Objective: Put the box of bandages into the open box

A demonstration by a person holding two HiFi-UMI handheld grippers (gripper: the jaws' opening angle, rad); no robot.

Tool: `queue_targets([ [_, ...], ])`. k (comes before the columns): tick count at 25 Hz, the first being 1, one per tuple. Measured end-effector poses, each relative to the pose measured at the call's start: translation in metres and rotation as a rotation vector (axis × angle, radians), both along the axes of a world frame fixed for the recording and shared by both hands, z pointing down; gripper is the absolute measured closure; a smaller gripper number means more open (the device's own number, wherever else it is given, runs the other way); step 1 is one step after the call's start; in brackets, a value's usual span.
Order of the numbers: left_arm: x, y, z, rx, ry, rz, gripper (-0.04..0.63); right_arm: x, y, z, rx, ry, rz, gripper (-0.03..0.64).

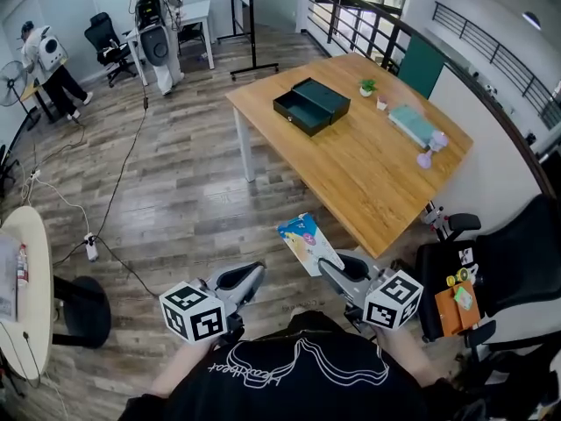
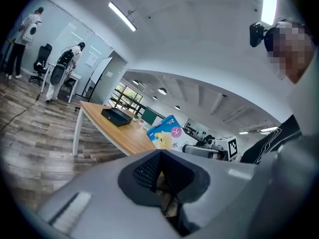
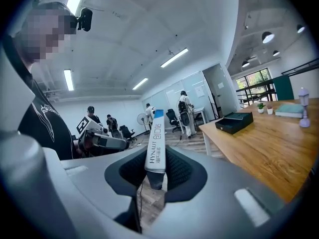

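Note:
The box of bandages (image 1: 307,242), blue and yellow, sticks up over the floor just short of the table's near corner. My right gripper (image 1: 331,272) is shut on its lower end. In the right gripper view its white edge (image 3: 155,143) stands between the pads (image 3: 175,171). The open box (image 1: 311,105) is black and lies at the far end of the wooden table (image 1: 368,178), well away from both grippers. My left gripper (image 1: 248,279) is shut on nothing, level with the right one and close to my body. Its pads (image 2: 148,171) meet with nothing between them.
A small plant (image 1: 367,87), a teal pack (image 1: 412,124) and a purple dumbbell (image 1: 431,147) lie on the table beyond the open box. A black chair (image 1: 517,261) stands at my right and a round white table (image 1: 26,288) at my left. People and office chairs are across the room.

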State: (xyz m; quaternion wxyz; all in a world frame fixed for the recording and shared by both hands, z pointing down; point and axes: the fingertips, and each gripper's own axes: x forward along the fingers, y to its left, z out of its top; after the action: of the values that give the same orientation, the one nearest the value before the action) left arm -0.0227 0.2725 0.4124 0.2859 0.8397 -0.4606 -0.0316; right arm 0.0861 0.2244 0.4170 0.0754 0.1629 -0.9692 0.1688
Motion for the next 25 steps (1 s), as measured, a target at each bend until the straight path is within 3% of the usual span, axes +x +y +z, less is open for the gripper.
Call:
queue_targets([
  [5,-0.011,-0.017,0.011,-0.031,0.0,-0.02,0.595,-0.014,-0.016,0.012,-0.03,0.002,-0.044,0.517],
  [11,-0.037,-0.066,0.027,-0.075,-0.009,-0.052,0.595,-0.041,-0.075,0.026,-0.063,-0.013,-0.06,0.517],
  [17,-0.072,-0.148,0.038,-0.112,-0.009,-0.077,0.595,-0.078,-0.158,0.035,-0.037,0.043,-0.098,0.517],
  [25,-0.097,-0.276,0.044,-0.145,-0.018,-0.046,0.595,-0.104,-0.28,0.043,-0.018,0.109,-0.077,0.517],
])
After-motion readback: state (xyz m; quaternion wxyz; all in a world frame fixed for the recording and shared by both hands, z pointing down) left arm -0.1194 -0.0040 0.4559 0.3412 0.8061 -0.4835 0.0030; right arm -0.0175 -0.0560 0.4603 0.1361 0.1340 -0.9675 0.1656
